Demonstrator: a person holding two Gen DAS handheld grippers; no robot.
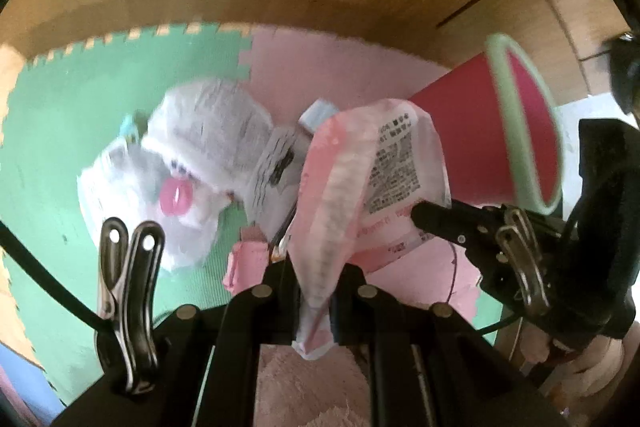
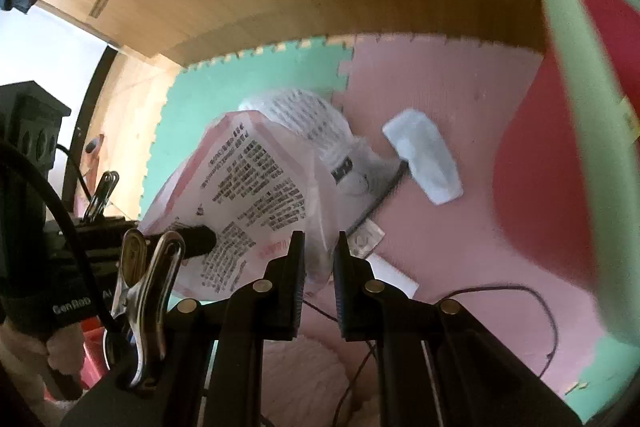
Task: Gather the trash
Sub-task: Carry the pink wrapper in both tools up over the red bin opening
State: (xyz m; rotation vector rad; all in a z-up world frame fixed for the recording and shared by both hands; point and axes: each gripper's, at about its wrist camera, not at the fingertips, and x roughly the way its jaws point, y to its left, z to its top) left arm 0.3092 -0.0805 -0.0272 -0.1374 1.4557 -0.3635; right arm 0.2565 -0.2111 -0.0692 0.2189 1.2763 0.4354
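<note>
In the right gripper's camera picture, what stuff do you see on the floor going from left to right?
Green mat → printed pink bag held up by both grippers → small pale blue packet on the pink mat → red bin with a green rim.

Both grippers are matte black — the left gripper [image 1: 312,267] and right gripper [image 2: 318,247] carry ribbed finger pads, brass-coloured pivot screws, a steel spring clip [image 1: 128,307] and a black cable [image 2: 56,211].
</note>
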